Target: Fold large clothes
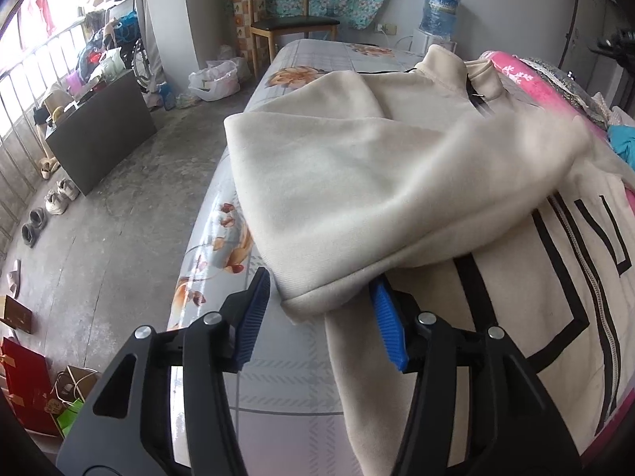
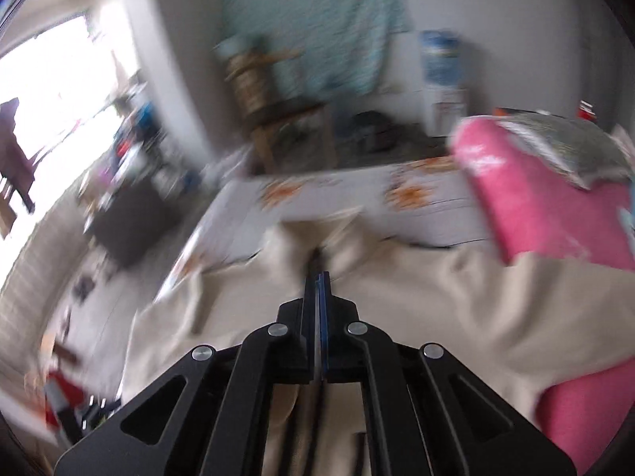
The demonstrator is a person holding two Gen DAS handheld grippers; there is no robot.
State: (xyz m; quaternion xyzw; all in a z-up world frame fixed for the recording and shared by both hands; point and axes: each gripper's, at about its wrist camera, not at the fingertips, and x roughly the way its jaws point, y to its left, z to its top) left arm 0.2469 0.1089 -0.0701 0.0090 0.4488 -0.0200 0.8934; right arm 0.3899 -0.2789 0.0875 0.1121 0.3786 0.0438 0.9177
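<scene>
Jacket, cream, lies on the bed with one side folded over; left claw stands open at the near folded edge, while right claw is closed, apparently pinching cloth to carry the fold.

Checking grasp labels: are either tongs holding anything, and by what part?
Left tongs are open, holding nothing; the cream jacket's sleeve cuff lies between them. Right tongs are shut; too blurred to tell if fabric is pinched.

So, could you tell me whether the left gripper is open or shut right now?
Open: the left gripper has its blue pads spread apart, the jacket sleeve cuff between them, ungripped.
</scene>
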